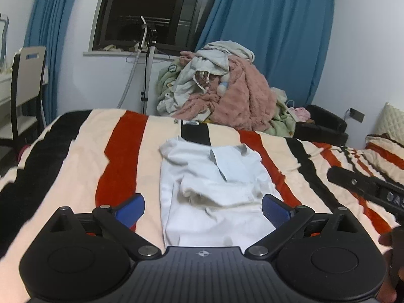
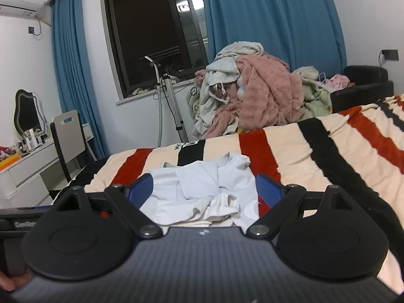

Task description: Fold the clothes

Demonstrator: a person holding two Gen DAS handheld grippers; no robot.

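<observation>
Claws come nearest in both views: the left claw (image 1: 203, 209) and the right claw (image 2: 205, 193) each stand spread wide, blue pads apart, pinching nothing, and both hang low over the near end of the pale blue-white cotton garment (image 1: 214, 189). That garment lies on the cream bed blanket with red and black stripes (image 1: 75, 156), already narrowed into a long strip, its sides turned in over the middle, a collar or cuff edge at the far end and a rumpled, loosely bunched cross-fold about halfway along. Such a shape fits either a garment midway through folding, with the lengthwise fold to come, or one just laid down after its last fold and merely untidy; the pictures do not settle which. Whichever it is, good handling here, in my judgement, means each claw taking one near corner through all layers at once, not the top ply alone, and keeping both at level height so the strip does not skew. The bunched middle looks likely to trap a crease unless it is smoothed flat. Thin cloth on a plush blanket may drag, so lifting clear should beat sliding. Beyond the bed a heap of pink fleece and grey clothes (image 1: 222, 88) sits piled before the blue curtains (image 1: 272, 38) and the dark window (image 1: 151, 10).
</observation>
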